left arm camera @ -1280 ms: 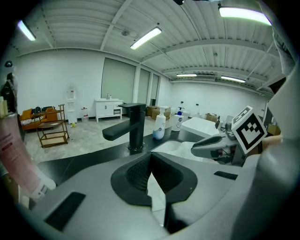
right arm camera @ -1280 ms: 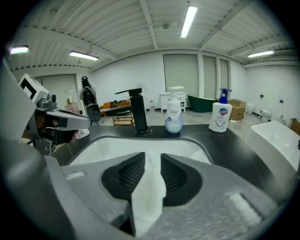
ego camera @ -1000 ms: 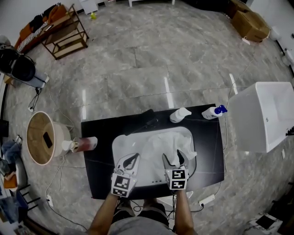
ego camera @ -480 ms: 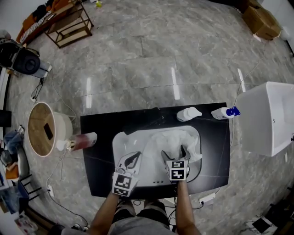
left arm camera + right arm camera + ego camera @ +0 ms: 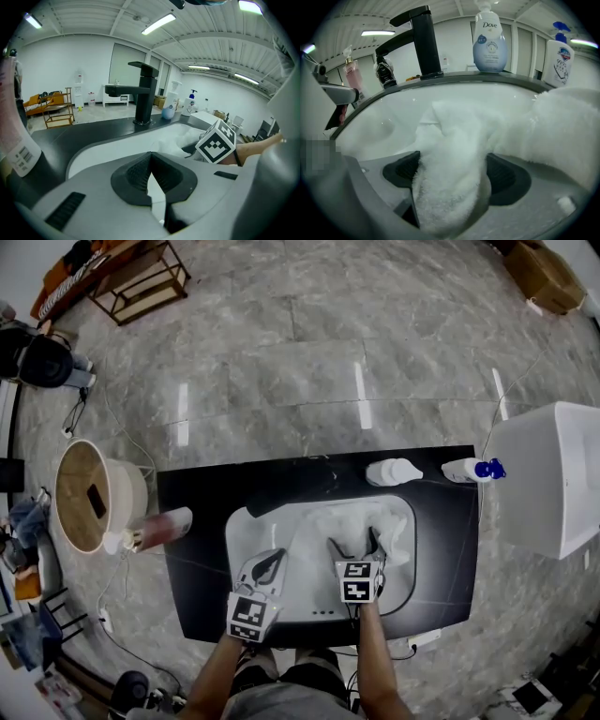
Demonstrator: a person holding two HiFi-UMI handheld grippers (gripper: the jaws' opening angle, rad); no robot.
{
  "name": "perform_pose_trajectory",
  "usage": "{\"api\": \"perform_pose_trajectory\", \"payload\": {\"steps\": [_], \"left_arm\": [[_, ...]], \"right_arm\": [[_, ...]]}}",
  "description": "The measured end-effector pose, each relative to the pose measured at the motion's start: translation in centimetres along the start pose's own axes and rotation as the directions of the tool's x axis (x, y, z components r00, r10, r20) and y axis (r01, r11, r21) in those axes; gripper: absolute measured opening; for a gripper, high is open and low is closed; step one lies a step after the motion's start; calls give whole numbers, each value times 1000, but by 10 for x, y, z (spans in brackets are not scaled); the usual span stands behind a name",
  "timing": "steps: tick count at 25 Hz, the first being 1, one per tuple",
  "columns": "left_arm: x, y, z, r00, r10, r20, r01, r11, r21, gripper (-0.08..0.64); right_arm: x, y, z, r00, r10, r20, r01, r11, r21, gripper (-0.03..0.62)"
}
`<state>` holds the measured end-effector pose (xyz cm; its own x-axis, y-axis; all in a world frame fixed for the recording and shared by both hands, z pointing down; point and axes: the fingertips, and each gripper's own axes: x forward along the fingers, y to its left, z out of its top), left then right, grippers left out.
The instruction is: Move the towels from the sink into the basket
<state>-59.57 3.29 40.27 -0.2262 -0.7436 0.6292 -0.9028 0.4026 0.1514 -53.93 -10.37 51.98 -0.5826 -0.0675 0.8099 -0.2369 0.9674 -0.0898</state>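
In glossy oval white sink [image 5: 247, 536], fluffy white towel [image 5: 451, 145] bunched in folds

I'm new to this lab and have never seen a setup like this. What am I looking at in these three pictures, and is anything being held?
There is no robot here: a person holds a two-jaw gripper in each hand. The wide picture comes from a camera on the person's head, looking down. The other two come from cameras riding on each gripper, looking along its jaws. Below is a black counter with a white sink. A black faucet and a Dove pump bottle stand behind the sink. White towels lie in the sink. The left gripper hangs over the sink's bare part, jaws together and empty. The right gripper has just been opening its jaws. A fold of towel sits between them, but the pads are not clamped on it.
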Motion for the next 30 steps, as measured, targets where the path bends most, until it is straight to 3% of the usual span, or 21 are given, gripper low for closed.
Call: {"api": "perform_pose_trajectory", "payload": {"steps": [7, 9, 10, 11, 13, 18, 21, 30], "left_arm": [[1, 4, -2, 1000, 14, -1, -14, 1000, 3, 9], [1, 4, -2, 1000, 16, 0, -16, 1000, 5, 9], [0, 5, -1, 1000, 17, 2, -17, 1000, 8, 9], [0, 5, 0, 1000, 19, 5, -19, 1000, 12, 9], [-2, 6, 3, 1000, 22, 12, -22, 1000, 22, 9], [-9, 3, 7, 999, 13, 31, -13, 1000, 28, 9], [-14, 3, 13, 999, 6, 45, -8, 999, 40, 9], [-49, -5, 50, 992, -29, 125, 18, 996, 87, 9]], "right_arm": [[2, -3, 0, 1000, 1, -24, -3, 998, -61, 410], [2, -7, 1, 1000, -12, -21, 10, 998, -62, 309], [2, -11, 1, 1000, -19, -19, 18, 998, -56, 206], [2, -14, 2, 1000, -23, -19, 22, 998, -50, 145], [3, -16, 4, 1000, -22, -22, 21, 999, -46, 107], [-2, -14, 2, 1000, -18, -4, 18, 1000, -20, 86], [-12, -13, 9, 999, -17, 42, 15, 999, 33, 77], [-86, -2, 49, 978, -70, 194, 58, 996, 67, 71]]}}
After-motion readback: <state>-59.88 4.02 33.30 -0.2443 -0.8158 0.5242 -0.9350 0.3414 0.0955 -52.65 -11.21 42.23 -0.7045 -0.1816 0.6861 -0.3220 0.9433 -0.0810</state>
